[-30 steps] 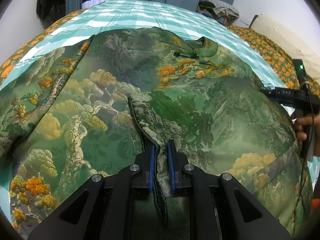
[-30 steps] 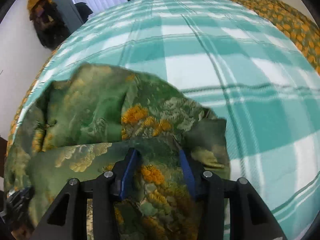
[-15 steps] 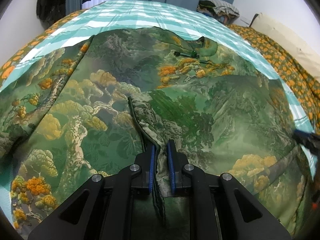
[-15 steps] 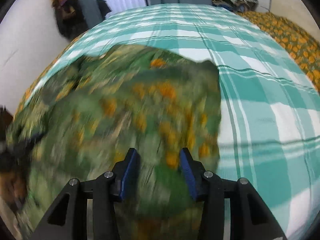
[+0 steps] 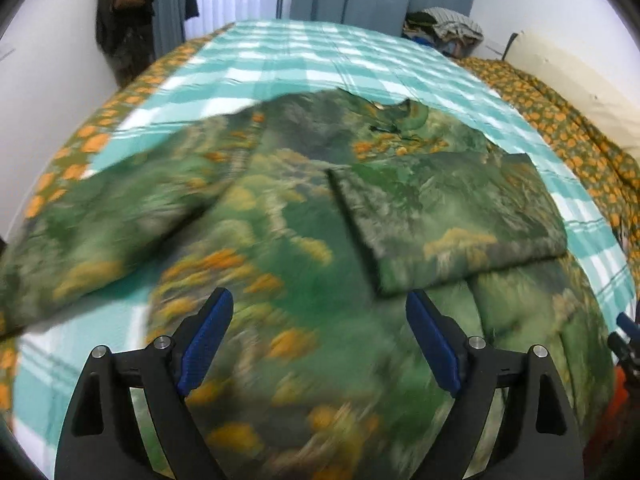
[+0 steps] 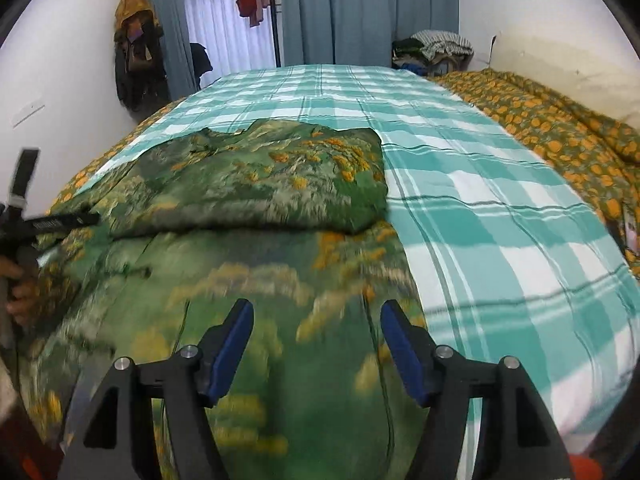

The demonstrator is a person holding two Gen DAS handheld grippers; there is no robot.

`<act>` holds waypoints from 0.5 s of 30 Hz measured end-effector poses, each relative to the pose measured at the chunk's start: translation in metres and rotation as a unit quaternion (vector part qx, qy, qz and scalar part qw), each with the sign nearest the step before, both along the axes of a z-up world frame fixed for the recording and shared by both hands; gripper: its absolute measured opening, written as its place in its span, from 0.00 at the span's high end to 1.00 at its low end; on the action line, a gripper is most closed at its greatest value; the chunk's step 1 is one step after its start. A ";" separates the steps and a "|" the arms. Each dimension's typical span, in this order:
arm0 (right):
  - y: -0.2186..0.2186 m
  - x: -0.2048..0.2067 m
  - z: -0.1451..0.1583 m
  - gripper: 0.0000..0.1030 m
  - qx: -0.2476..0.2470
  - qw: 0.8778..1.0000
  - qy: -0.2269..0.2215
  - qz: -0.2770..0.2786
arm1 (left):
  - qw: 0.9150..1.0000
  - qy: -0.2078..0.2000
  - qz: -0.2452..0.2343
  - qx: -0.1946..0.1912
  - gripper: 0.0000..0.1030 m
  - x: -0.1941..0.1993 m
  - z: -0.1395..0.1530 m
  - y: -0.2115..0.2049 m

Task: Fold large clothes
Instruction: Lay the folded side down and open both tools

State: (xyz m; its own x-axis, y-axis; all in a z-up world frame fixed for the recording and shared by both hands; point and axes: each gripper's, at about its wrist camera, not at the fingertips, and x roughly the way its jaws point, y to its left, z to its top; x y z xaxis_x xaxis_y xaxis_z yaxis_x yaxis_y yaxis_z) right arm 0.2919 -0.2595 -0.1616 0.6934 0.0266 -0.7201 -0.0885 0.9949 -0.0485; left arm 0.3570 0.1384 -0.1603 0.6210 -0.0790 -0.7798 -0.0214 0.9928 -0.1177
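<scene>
Both tools are spreading with nothing pinched: left tool [image 5: 320,340] and right tool [image 6: 316,348] hang over the green printed garment [image 5: 304,248] on the bed [image 6: 480,208]. Ahead of the right tool, one sleeve flap [image 6: 272,184] lies folded in, so I judge that fold done. Next I need the loose sleeve [image 5: 104,220], left and ahead of the left tool.

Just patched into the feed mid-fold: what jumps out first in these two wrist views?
The big green garment with orange tree print dominates both views, spread over the teal checked bedspread, its right side folded in as a flap. The left gripper and right gripper hang above it with jaws opening, no cloth between the pads. An orange-flowered quilt lies along the right.
</scene>
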 end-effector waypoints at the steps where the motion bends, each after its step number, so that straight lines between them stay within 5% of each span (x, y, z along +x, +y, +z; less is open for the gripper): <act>1: 0.003 -0.004 -0.001 0.34 -0.009 1.000 0.000 0.006 | 1.000 -0.003 0.005 0.004 0.11 -0.008 0.005 0.007; 9: 0.018 -0.022 -0.003 0.34 -0.014 1.000 0.005 0.018 | 0.995 -0.011 0.099 0.013 0.06 -0.060 0.023 0.090; 15: 0.033 -0.032 0.001 0.34 -0.036 0.998 -0.024 0.045 | 0.976 -0.009 0.212 -0.058 0.06 -0.080 0.009 0.173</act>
